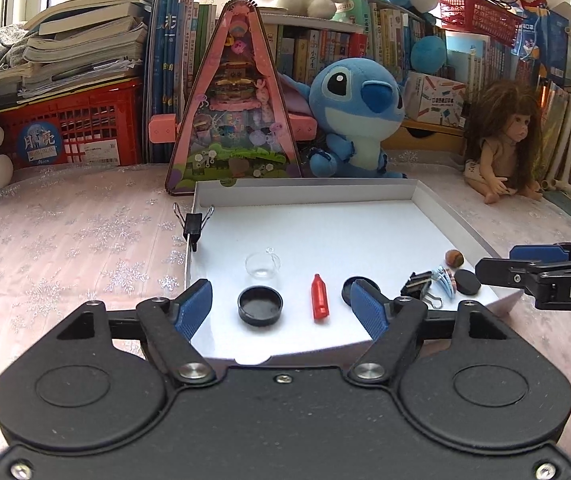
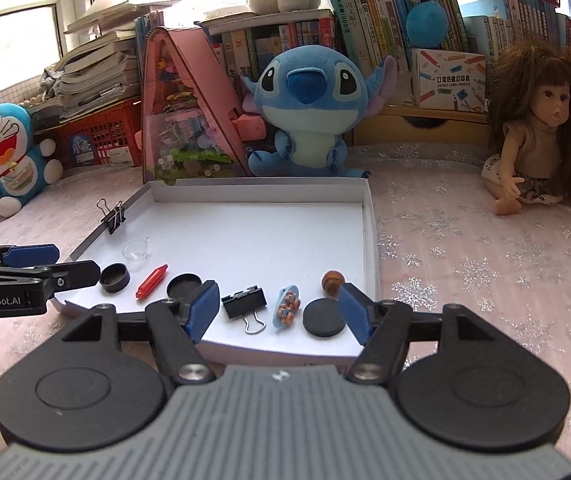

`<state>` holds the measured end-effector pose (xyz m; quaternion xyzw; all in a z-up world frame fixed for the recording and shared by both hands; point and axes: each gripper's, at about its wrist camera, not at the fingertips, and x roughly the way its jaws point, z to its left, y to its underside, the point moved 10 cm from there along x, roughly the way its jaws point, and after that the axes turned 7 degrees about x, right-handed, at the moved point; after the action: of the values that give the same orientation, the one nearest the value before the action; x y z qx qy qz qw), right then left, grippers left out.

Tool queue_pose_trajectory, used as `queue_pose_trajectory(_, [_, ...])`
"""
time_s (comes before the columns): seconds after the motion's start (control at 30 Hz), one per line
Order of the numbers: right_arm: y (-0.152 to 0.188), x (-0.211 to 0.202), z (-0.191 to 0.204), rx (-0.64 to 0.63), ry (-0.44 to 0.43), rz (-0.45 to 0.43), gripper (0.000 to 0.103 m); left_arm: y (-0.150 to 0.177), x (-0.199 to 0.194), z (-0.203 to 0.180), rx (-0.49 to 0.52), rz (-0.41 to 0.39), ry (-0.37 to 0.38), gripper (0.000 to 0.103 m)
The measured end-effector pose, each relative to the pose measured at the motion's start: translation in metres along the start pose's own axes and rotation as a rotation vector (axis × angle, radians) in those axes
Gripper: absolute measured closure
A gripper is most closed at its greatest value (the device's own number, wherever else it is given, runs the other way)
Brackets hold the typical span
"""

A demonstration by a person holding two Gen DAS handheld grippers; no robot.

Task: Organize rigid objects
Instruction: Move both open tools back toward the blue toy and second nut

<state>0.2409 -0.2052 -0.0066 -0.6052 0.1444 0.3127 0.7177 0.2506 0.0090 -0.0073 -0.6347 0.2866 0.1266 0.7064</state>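
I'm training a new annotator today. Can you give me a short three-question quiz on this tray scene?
1. True or false: the left gripper holds the red crayon.
2. Where is the upright binder clip? A) on the tray's edge B) lying flat inside C) on the tablecloth
3. Fill in: the clear item behind the crayon is a small glass ____.

Key: 1 false, both grippers stand open and empty; 2 A; 3 bowl.

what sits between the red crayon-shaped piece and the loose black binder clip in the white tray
A round black lid lies between the red crayon-shaped piece and the loose black binder clip in the white tray, clearest in the right wrist view.
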Motion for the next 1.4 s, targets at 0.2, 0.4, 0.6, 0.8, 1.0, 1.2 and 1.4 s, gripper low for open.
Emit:
queue_pose_trajectory(0.2, [0.014,-0.018,0.013,-0.027,-0.033,-0.017,0.023,0.023,-0.023,-0.008,0.022,0.007,-0.003,0.028])
queue_pose_trajectory(0.4, [0.038,-0.038,0.023,-0.067,-0.063,-0.025,0.021,0.050,-0.040,-0.010,0.004,0.034,0.002,0.028])
queue_pose_trajectory(0.6, [0.065,-0.057,0.033,-0.106,-0.100,-0.056,0.019,0.072,-0.054,-0.019,0.052,0.046,0.004,0.028])
queue_pose_trajectory(0.8, [0.090,-0.070,0.044,-0.158,-0.126,-0.070,0.019,0.089,-0.067,-0.026,0.097,0.051,0.004,0.028])
queue_pose_trajectory(1.0, [0.111,-0.074,0.053,-0.196,-0.146,-0.068,0.019,0.102,-0.079,-0.025,0.111,0.053,0.000,0.030])
queue_pose_trajectory(1.2, [0.124,-0.073,0.058,-0.228,-0.147,-0.063,0.019,0.111,-0.087,-0.020,0.101,0.057,0.012,0.044])
queue_pose_trajectory(1.4, [0.131,-0.072,0.059,-0.240,-0.142,-0.065,0.019,0.117,-0.088,-0.021,0.118,0.075,0.018,0.053])
